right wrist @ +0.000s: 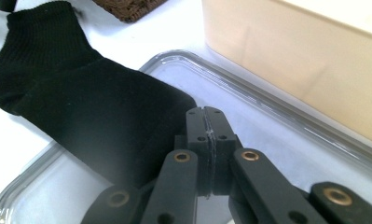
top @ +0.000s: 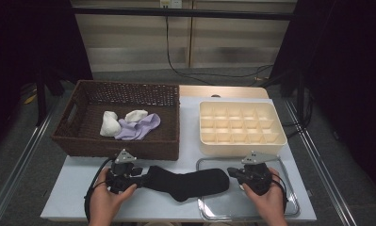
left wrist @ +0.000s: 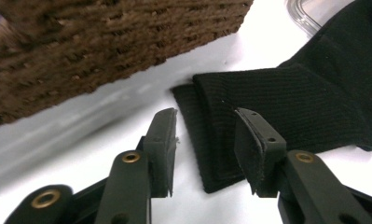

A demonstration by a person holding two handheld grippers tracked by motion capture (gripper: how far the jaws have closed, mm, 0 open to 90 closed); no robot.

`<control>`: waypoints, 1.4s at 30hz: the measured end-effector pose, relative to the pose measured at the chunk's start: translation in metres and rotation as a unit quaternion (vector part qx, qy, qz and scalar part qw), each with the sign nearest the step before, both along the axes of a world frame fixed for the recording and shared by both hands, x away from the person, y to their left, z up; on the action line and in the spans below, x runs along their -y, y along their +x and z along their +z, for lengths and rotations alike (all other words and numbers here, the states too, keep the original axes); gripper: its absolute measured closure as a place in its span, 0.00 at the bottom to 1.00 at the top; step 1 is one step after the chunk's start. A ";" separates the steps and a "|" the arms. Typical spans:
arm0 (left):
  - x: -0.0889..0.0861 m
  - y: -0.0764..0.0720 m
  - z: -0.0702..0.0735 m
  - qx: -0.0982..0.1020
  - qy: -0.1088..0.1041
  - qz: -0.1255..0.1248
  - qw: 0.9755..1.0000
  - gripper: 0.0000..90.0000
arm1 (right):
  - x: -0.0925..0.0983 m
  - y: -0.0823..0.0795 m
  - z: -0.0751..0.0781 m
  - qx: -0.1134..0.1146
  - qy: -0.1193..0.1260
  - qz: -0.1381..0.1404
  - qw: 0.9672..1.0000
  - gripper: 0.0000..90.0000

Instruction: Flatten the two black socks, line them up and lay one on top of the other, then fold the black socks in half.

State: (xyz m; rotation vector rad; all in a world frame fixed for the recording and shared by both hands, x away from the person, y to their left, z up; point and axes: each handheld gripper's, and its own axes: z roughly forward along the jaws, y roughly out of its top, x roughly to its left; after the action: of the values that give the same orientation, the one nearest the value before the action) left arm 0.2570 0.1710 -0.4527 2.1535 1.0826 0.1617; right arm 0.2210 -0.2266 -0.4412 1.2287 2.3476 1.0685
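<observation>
A black sock [top: 190,181] lies flat between my two grippers, its cuff on the white table and its toe end on the clear tray [top: 289,207]. My left gripper [top: 141,172] is open. In the left gripper view the ribbed cuff of the sock [left wrist: 277,102] lies between the spread jaws of the left gripper [left wrist: 207,116], and the pads do not press on it. My right gripper [top: 232,172] is shut. In the right gripper view the jaws of the right gripper [right wrist: 206,112] meet with nothing seen between them, right beside the toe of the sock [right wrist: 90,107], over the tray [right wrist: 286,149].
A brown wicker basket [top: 124,141] stands behind the left gripper and holds two white socks [top: 110,125] and a lavender sock [top: 138,128]. A cream box with several compartments [top: 242,146] stands behind the tray. The table's front edge is close to both hands.
</observation>
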 end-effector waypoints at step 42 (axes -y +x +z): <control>-0.004 0.007 0.016 -0.057 -0.021 -0.027 0.998 0.92 | -0.051 0.007 -0.011 -0.021 0.001 0.080 0.997 0.99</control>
State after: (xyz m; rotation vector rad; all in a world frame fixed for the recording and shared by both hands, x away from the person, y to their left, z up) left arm 0.2645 0.1748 -0.4369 2.1731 1.0799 -0.0097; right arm 0.2278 -0.1756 -0.4522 1.0876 2.5130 1.1057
